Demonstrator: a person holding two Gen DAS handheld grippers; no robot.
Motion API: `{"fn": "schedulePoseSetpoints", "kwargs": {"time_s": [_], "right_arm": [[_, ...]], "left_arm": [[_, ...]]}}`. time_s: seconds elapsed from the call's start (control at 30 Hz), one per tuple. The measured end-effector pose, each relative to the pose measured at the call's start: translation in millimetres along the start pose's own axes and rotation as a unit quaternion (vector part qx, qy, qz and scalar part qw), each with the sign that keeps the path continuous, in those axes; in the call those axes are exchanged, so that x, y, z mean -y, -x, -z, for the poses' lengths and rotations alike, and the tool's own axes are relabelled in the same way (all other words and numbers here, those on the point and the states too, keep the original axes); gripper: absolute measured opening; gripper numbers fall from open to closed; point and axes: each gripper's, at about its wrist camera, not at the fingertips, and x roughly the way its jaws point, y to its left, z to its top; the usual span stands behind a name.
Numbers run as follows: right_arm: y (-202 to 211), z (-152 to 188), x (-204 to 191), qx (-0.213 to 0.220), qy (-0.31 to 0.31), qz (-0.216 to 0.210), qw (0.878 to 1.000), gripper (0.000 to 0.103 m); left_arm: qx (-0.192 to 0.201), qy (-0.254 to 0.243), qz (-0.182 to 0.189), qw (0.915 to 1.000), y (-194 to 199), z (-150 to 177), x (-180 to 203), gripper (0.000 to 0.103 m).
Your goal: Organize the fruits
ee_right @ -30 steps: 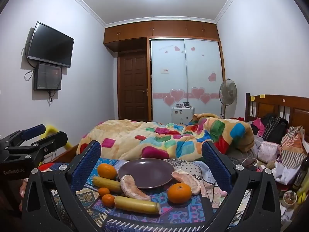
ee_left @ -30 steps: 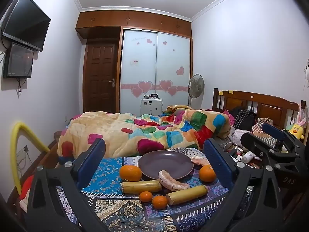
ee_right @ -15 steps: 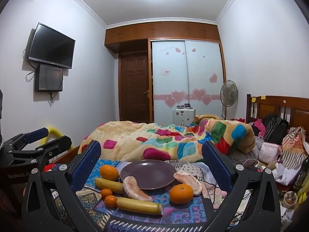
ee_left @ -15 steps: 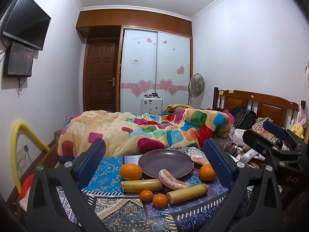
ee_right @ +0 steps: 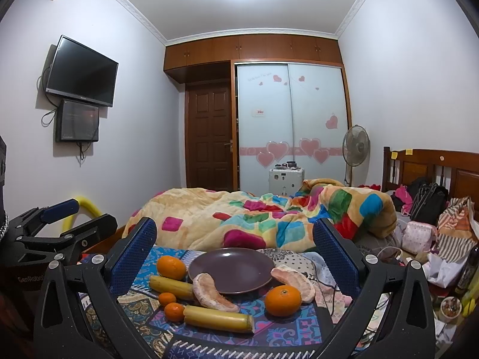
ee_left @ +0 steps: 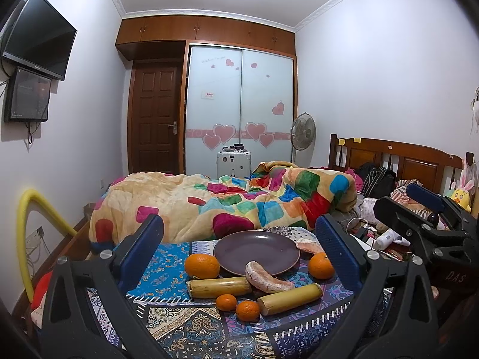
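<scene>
Hovering above the near edge of the patterned cloth (ee_left: 167, 264), the left gripper (ee_left: 239, 240) has its blue-padded fingers (ee_left: 140, 246) spread wide, nothing between them. The right gripper (ee_right: 234, 243) does the same from the other side — jaws wide, empty.

Fruit layout on the cloth, left wrist view:
- purple plate (ee_left: 256, 251) at the far middle, bare.
- large orange (ee_left: 201, 266) just beside the plate's left rim.
- second large orange (ee_left: 321, 265) off the plate's right rim.
- peeled pomelo segment (ee_left: 266, 278) lying against the plate's near rim; another pomelo segment (ee_left: 310, 245) at the far right rim.
- two sugarcane pieces — one (ee_left: 220, 287) near the left orange, one (ee_left: 289, 299) toward the near right.
- two small mandarins (ee_left: 226, 302) (ee_left: 248, 310) close together at the near edge, between the canes.

Right wrist view shows the same set: plate (ee_right: 232, 267), pomelo segments (ee_right: 212, 294) (ee_right: 295, 279), oranges (ee_right: 171, 267) (ee_right: 283, 300), sugarcane (ee_right: 218, 318).

Against a second ago: both views sit very slightly nearer the fruit, little else. Each gripper has edged a bit further into the other's camera — right one at the right margin (ee_left: 425, 224), left one at the left margin (ee_right: 57, 230). No fruit has shifted. Jaw spread unchanged.

Rumpled colourful blanket (ee_left: 239, 200) behind the cloth.
</scene>
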Motion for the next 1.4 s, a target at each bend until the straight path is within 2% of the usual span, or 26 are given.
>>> {"fn": "schedulePoseSetpoints", "kwargs": {"time_s": [1.4], "right_arm": [[-8.4,5.8,1.1,-0.009,-0.013,-0.002,1.0,0.103]], "left_arm": [[-0.005,0.005,-0.009,0.9999,-10.9,4.4,-4.0,0.103]]}}
